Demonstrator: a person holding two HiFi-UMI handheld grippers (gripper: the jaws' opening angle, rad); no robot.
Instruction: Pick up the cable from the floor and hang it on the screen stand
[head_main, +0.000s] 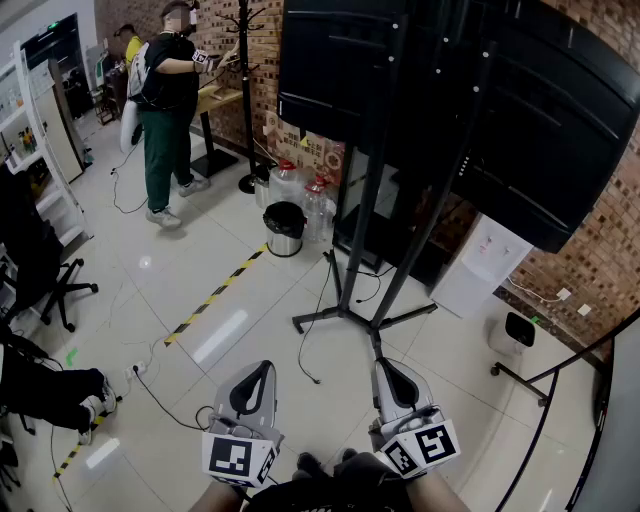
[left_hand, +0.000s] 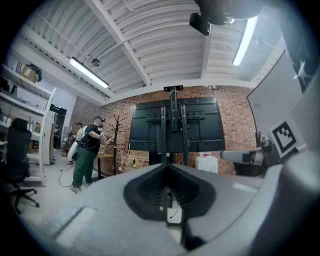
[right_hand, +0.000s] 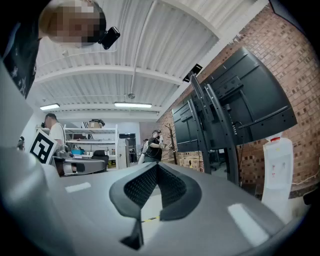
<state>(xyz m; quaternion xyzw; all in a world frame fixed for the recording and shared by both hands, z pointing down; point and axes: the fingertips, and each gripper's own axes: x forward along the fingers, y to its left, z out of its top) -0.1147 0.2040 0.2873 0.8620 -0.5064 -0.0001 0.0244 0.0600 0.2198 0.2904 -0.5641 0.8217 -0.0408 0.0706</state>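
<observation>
A thin black cable (head_main: 304, 345) lies on the tiled floor, running from the foot of the screen stand (head_main: 372, 322) toward me. The stand's black poles carry a large dark screen (head_main: 450, 90); the stand (left_hand: 173, 125) also shows ahead in the left gripper view, and the same stand (right_hand: 220, 130) shows at the right in the right gripper view. My left gripper (head_main: 262, 366) (left_hand: 167, 165) and right gripper (head_main: 383, 365) (right_hand: 156, 164) are held low, side by side, a short way from the cable's near end. Both are shut with nothing between the jaws.
A black bin (head_main: 285, 228) and water bottles (head_main: 315, 200) stand left of the stand, a white water dispenser (head_main: 480, 265) to its right. A person (head_main: 165, 110) stands by a coat rack (head_main: 247, 100). Yellow-black tape (head_main: 215, 292), another floor cable (head_main: 150, 385) and an office chair (head_main: 40, 270) are at left.
</observation>
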